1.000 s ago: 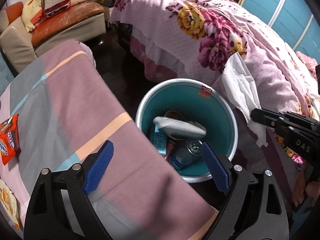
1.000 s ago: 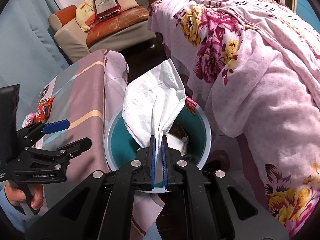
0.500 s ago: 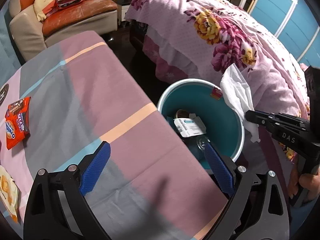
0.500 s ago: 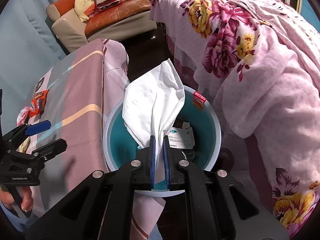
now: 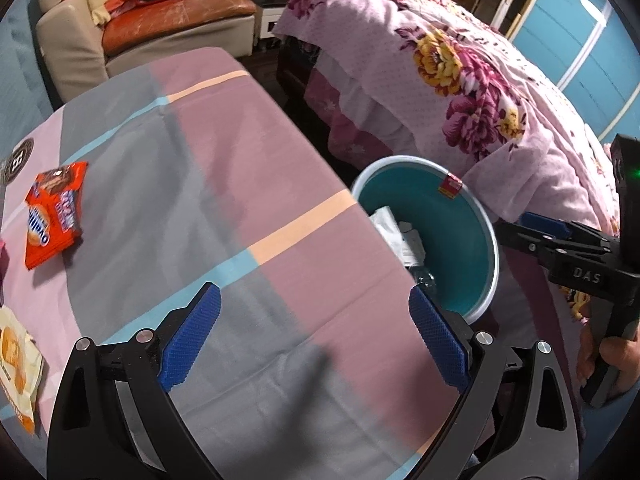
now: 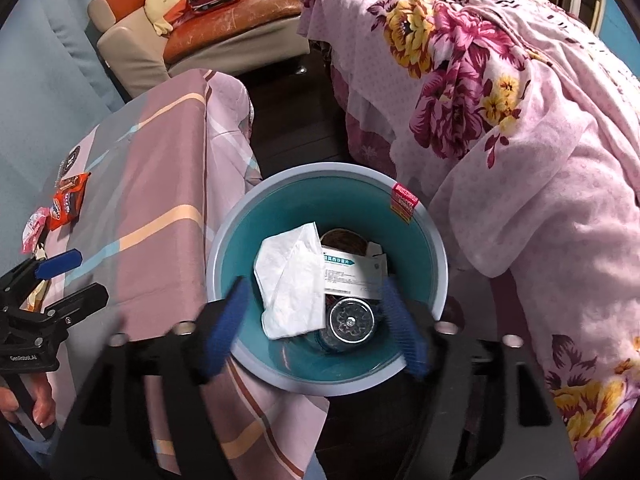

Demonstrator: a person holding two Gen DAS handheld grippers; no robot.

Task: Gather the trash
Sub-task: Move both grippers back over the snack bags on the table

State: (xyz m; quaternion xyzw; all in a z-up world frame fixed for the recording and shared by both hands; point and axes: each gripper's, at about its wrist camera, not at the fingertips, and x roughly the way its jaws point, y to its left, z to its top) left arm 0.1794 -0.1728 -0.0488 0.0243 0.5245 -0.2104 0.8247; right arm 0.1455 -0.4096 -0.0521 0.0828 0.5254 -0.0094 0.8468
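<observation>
Where it was pinched before, the tissue (image 6: pixel 292 280) lies in the bin (image 6: pixel 434 240), right claw (image 6: pixel 316 332) spread.

floor (image 6: pixel 296 120): dark
sofa (image 6: pixel 224 36): beige, orange cushions
bed (image 6: pixel 520 100): pink floral cover
wall (image 5: pixel 580 44): blue panels, right

Surfaces: plastic, paper, cloth

Smooth plastic bin (image 6: pixel 432 264) between the right jaws; crinkled matt paper tissue (image 6: pixel 292 284) inside. Matt woven cloth on counter (image 5: pixel 224 168); glossy snack wrapper (image 5: pixel 54 214).

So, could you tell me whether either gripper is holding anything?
Nothing: the right gripper is open above the tissue in the bin; the left gripper is open too.
</observation>
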